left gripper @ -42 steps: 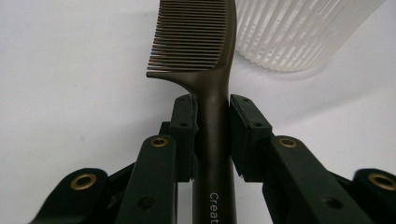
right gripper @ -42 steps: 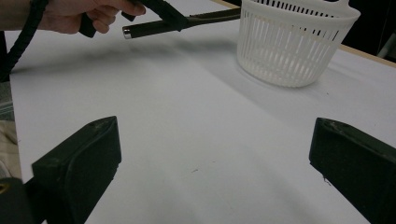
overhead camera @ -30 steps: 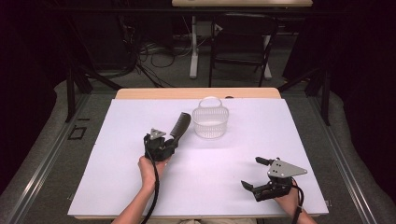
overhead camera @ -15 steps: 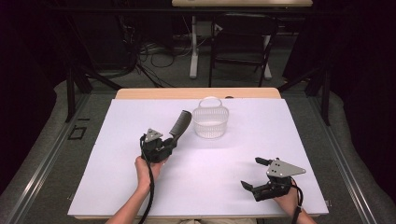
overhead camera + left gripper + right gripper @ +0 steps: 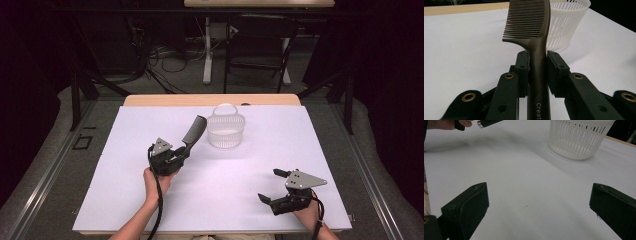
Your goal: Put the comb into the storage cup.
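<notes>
Left gripper [image 5: 181, 151] pinching a dark comb [image 5: 534, 27] by its handle, both jaws pressed flat against the shaft. Teeth end sticks out ahead of the jaws and up, clear of the white table cover [image 5: 130, 150]. White slatted basket [image 5: 226, 131] sits just beyond the comb's tip, slightly to its right in the left gripper view.

Right gripper [image 5: 273, 186] rests low on the cover, well apart from the left one, jaws spread wide, nothing between them.

Judged step: carrying the comb to the basket. To do it well, I'd say lift the tip above the rim before moving forward, so the teeth don't snag the slats. Centre over the opening, tilt the comb downward, then release. The basket looks light; a knock on the rim could slide or tip it. The idle gripper could steady it if needed.
</notes>
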`<state>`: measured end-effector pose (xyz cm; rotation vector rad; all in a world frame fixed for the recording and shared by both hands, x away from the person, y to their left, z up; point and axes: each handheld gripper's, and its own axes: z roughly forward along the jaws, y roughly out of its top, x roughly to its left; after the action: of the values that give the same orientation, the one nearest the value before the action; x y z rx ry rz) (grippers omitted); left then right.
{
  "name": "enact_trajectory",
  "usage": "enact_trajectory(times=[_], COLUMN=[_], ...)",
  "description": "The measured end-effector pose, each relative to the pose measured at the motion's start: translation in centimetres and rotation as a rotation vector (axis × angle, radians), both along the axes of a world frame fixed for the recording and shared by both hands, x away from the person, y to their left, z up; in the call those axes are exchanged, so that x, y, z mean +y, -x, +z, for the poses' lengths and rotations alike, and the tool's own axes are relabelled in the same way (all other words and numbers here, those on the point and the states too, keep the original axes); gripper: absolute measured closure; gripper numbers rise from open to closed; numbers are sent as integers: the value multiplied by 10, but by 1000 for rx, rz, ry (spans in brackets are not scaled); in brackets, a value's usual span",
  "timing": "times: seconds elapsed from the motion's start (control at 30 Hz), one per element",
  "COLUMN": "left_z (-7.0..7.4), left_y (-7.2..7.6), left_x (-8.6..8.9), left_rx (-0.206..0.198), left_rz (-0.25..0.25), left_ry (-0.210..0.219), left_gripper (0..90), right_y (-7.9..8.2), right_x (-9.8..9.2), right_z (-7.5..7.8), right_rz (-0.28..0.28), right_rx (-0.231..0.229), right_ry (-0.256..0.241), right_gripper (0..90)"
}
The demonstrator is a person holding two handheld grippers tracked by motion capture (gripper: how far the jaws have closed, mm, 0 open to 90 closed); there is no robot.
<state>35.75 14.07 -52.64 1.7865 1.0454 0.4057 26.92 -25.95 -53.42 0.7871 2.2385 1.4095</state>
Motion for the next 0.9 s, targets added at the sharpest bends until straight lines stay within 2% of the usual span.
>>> enact_trajectory(times=[0.3, 0.53, 0.9], left_z=[2, 6, 11], left_y=[3, 4, 3], left_x=[-8, -15, -21], left_rx=[-35, -81, -116], left_rz=[-39, -71, -100], left_ry=[3, -2, 8], left_gripper=[724, 724, 724], right_y=[-1, -2, -2], right_x=[-1, 0, 0], right_z=[0, -1, -2], right_rz=[0, 1, 1], right_rx=[1, 2, 10], right_ry=[6, 7, 13], right_gripper=[20, 21, 21])
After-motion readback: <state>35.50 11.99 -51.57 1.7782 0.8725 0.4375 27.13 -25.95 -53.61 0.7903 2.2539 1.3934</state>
